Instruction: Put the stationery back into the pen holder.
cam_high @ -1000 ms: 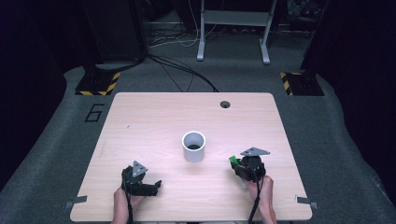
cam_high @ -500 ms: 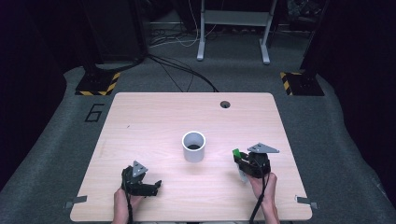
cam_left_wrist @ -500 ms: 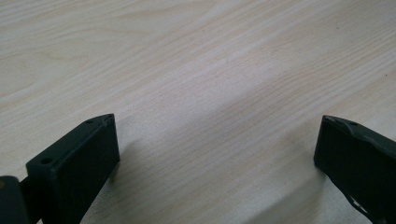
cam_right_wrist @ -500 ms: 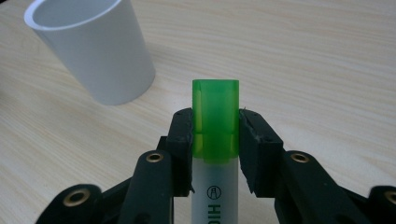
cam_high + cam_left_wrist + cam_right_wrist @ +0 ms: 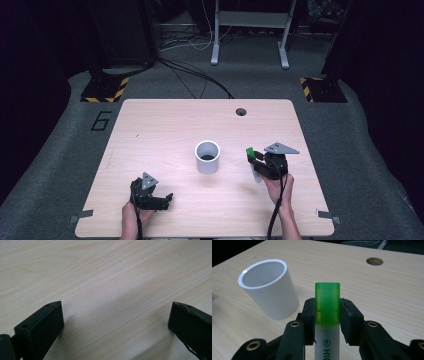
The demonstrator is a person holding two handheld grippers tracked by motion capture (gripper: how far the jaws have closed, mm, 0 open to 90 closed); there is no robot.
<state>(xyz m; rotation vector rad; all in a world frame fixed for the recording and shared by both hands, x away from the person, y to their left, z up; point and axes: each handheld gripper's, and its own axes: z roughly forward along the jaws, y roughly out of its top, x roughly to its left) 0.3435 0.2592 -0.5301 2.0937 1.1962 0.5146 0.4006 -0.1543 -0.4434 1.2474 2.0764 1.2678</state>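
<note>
- One highlighter, white-bodied with a translucent green cap and black lettering, is clamped between the jaws of the right gripper, cap pointing forward.
- It is held above the table, just right of the cup, a plain white open-topped cylinder standing upright.
- Jaws of the left gripper are spread wide apart over bare wood.

Lab/test rig: bare wooden table, floor cables, hazard-striped stand bases, dark surrounds.
</note>
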